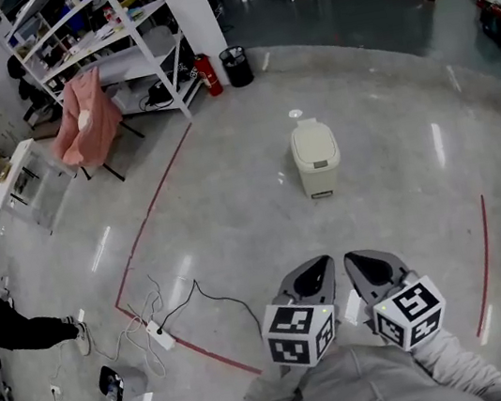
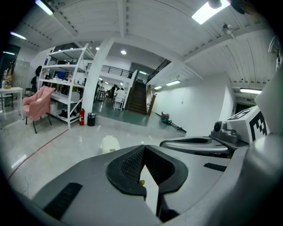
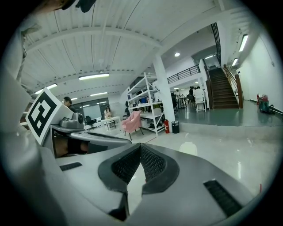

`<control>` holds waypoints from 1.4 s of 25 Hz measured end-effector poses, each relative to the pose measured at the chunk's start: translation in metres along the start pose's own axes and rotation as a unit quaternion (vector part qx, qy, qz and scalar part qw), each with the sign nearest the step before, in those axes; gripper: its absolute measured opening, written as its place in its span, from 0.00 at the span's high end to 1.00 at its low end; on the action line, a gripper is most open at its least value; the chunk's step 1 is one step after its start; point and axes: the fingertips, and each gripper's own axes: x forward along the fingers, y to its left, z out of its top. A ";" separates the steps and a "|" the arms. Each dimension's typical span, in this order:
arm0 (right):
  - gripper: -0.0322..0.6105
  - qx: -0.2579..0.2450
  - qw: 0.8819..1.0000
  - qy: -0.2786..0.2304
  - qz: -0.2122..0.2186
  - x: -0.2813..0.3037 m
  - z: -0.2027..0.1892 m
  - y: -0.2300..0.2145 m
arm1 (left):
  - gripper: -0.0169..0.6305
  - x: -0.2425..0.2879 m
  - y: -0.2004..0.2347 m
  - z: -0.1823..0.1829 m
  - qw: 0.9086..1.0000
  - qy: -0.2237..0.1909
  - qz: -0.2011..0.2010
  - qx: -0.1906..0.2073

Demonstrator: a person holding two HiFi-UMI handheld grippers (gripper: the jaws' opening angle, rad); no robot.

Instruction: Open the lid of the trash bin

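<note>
- The trash bin (image 1: 317,159) was seen on the floor, well ahead, its lid (image 1: 314,141) down.
- The left gripper (image 1: 319,269) and right gripper (image 1: 356,263) were held clenched, empty.
- The lid was judged light, stiff plastic, best lifted at its front edge.

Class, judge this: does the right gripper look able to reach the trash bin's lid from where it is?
Probably not yet. The trash bin stands well ahead across open floor, while the right gripper sits close to the person. Nothing blocks the path.

Floor (image 1: 362,128): glossy, smooth, reflective.
Bin (image 1: 317,157): smooth cream plastic.
Fingers (image 2: 128,165): matt black knurled pads, matt grey plastic shells.
Chair (image 1: 90,122): pink cloth.
Shelving (image 1: 134,64): white-painted metal.
</note>
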 end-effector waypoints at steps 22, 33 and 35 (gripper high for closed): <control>0.96 0.026 0.999 0.024 -0.026 0.109 0.019 -0.043 | 0.97 0.067 0.099 0.026 0.999 0.020 -0.013 -0.025; 0.96 0.020 0.999 0.033 -0.001 0.172 0.041 -0.113 | 0.97 0.146 0.137 0.055 0.999 0.023 0.012 -0.032; 0.96 0.022 0.999 0.040 0.003 0.182 0.042 -0.127 | 0.97 0.162 0.143 0.059 0.999 0.026 0.017 -0.037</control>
